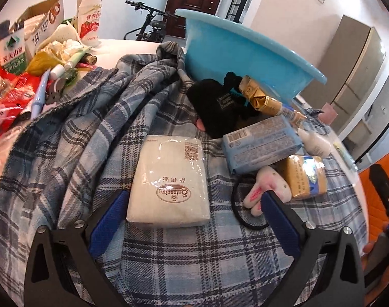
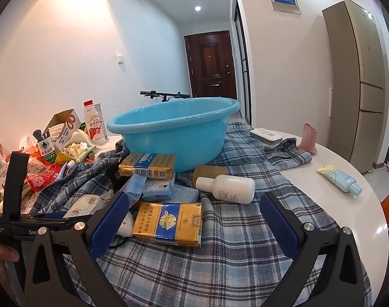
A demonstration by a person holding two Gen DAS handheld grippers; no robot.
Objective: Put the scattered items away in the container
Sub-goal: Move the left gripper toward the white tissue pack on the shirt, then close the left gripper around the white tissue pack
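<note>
A white tissue pack (image 1: 169, 181) lies on the plaid cloth (image 1: 92, 128), between the fingers of my left gripper (image 1: 194, 195). Its jaws stand wide, the right pad well clear of the pack. The blue basin (image 1: 240, 56) stands behind. In the right wrist view my right gripper (image 2: 194, 198) is open above a gold and blue carton (image 2: 169, 223) without touching it. A white bottle (image 2: 227, 188) lies on its side just beyond, in front of the basin (image 2: 174, 130). A light blue tissue pack (image 1: 261, 145), a plush rabbit (image 1: 266, 189) and a black hair tie (image 1: 245, 220) lie nearby.
Clutter fills the table's left side: a milk bottle (image 2: 93, 125), a cardboard box (image 2: 64, 125), red wrappers. At the right stand a pink cup (image 2: 308, 138) and a pastel tube (image 2: 340, 177) on bare white table. An orange chair (image 1: 381, 199) is beside the table edge.
</note>
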